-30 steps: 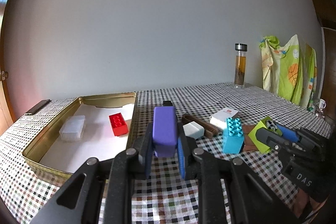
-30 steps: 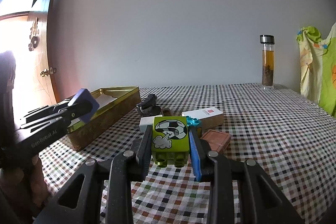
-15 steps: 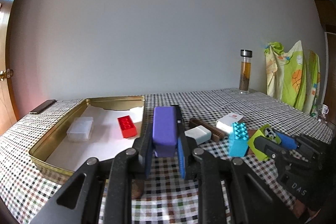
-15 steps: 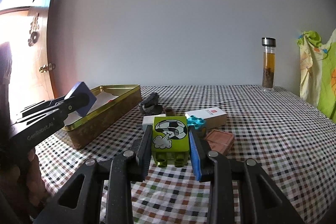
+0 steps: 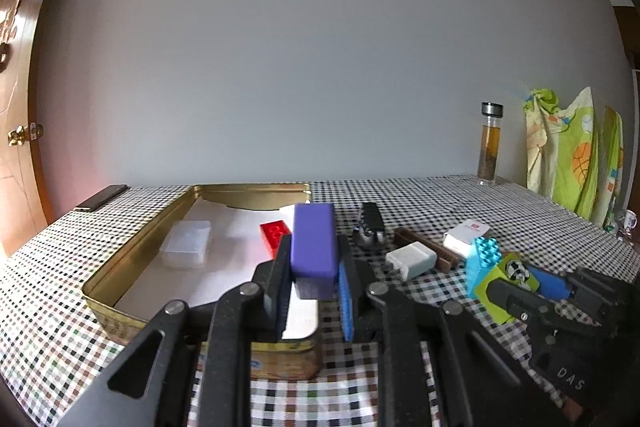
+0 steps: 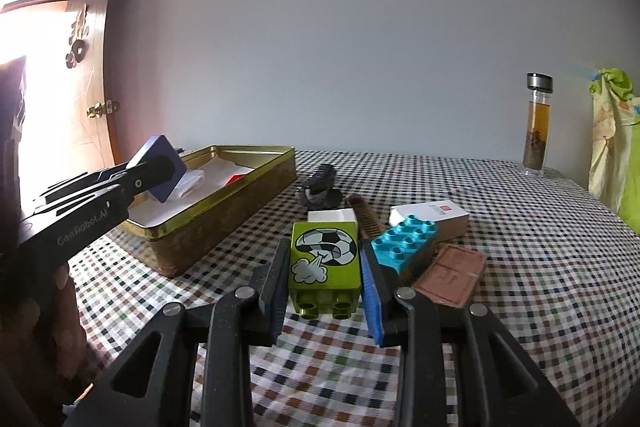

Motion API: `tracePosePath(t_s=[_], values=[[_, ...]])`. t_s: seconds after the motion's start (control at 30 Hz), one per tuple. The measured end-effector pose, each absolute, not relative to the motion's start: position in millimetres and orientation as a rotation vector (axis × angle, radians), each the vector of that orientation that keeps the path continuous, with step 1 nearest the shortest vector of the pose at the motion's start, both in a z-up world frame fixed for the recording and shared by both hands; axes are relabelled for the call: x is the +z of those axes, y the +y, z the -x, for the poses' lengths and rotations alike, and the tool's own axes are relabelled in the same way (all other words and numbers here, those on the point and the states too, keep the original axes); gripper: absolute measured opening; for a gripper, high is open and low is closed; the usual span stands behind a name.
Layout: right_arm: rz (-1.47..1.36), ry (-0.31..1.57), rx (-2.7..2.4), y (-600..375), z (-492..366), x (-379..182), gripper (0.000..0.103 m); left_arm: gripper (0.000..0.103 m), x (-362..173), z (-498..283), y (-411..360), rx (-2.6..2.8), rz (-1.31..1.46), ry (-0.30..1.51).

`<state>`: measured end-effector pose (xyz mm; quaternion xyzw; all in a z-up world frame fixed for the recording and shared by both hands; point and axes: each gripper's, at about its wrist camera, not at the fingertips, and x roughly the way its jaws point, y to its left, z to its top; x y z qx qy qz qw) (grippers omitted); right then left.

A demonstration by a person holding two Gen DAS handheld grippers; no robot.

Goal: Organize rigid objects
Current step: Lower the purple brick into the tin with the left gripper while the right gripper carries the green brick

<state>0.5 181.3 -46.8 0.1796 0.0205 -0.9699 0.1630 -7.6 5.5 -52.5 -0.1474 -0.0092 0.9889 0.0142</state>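
The purple block, clamped in the left jaws, has come over the gold tin on the checked tablecloth.

"DAS" on right claw body, "GenRobot.AI" on left claw body (white lettering)

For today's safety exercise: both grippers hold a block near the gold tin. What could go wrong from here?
1. The left gripper holds the purple block over the tin's near rim; released here, it might catch the rim and tip out.
2. The red brick lies just beyond; the block could land on it.
3. The right gripper, carrying the green block, is close to the blue brick and may knock it.
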Motion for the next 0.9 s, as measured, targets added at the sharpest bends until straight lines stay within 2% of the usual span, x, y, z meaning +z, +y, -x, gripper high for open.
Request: tracePosePath(t_s=[0.9], values=[[-0.473, 0.073, -2.584, 114, 10, -31, 0.034, 0.019, -52, 9, -53, 3.157, 0.513, -0.141]])
